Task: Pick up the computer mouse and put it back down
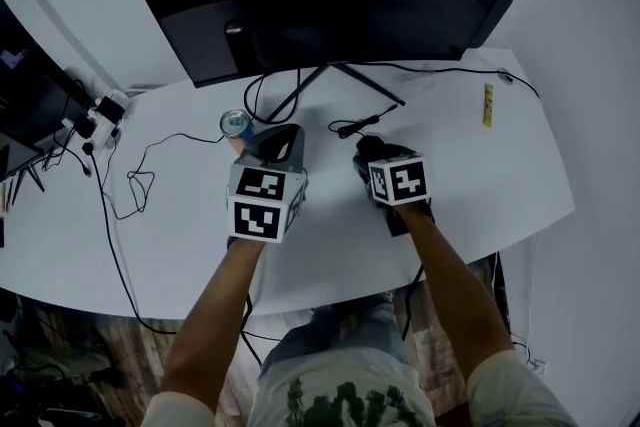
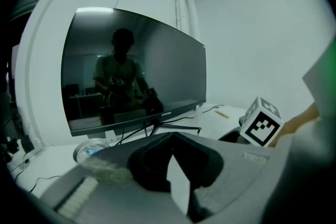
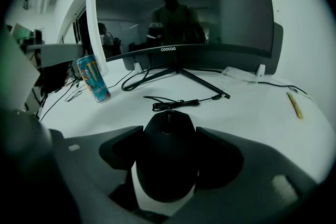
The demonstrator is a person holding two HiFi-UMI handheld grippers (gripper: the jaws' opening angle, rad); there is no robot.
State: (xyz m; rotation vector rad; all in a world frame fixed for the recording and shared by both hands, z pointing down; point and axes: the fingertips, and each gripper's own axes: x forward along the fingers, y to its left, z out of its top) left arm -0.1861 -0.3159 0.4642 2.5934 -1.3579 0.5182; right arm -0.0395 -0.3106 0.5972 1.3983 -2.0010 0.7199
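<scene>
The computer mouse (image 3: 168, 160) lies flat on the white desk (image 3: 252, 118), right between the fingers of the right gripper (image 3: 168, 136). In the right gripper view both dark pads sit against its flanks, clasping it, with its coiled cable (image 3: 176, 104) just ahead. An energy drink can (image 3: 93, 78) stands upright off to the left, before the monitor (image 3: 178, 8); I can't see what is in it.

In the left gripper view the left gripper (image 2: 170, 139) holds nothing, its fingers drawn together at the tips.

From the head view, the can sits just beside the left gripper's tip, and the mouse is mostly hidden under the right gripper.
</scene>
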